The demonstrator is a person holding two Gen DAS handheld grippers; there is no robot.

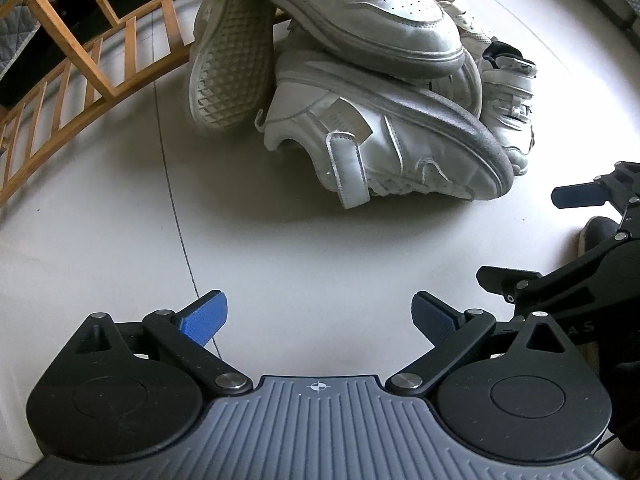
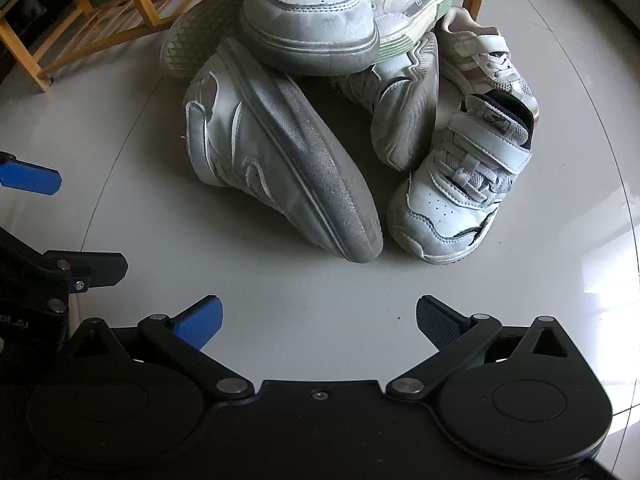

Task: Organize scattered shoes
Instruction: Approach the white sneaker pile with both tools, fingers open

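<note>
Several white sneakers lie heaped on the pale floor ahead of both grippers. A strap sneaker [image 1: 372, 148] [image 2: 256, 160] lies on its side with its grey sole up. Another white sneaker [image 1: 360, 12] [image 2: 308, 12] rests on top of it. A shoe with a waffle sole [image 1: 230, 52] leans at the left. A small child's strap sneaker [image 2: 456, 184] [image 1: 508, 100] sits at the right. My left gripper [image 1: 320, 320] is open and holds nothing, short of the pile. My right gripper [image 2: 318, 322] is open too, beside it; its fingers [image 1: 580, 194] show at the left view's right edge.
A wooden slatted shoe rack [image 1: 80, 72] [image 2: 80, 12] stands behind and left of the pile. More small sneakers [image 2: 484, 60] lie at the back right. Bare tile floor [image 1: 280, 248] separates the grippers from the shoes. A dark grout line [image 1: 176, 216] runs across the floor.
</note>
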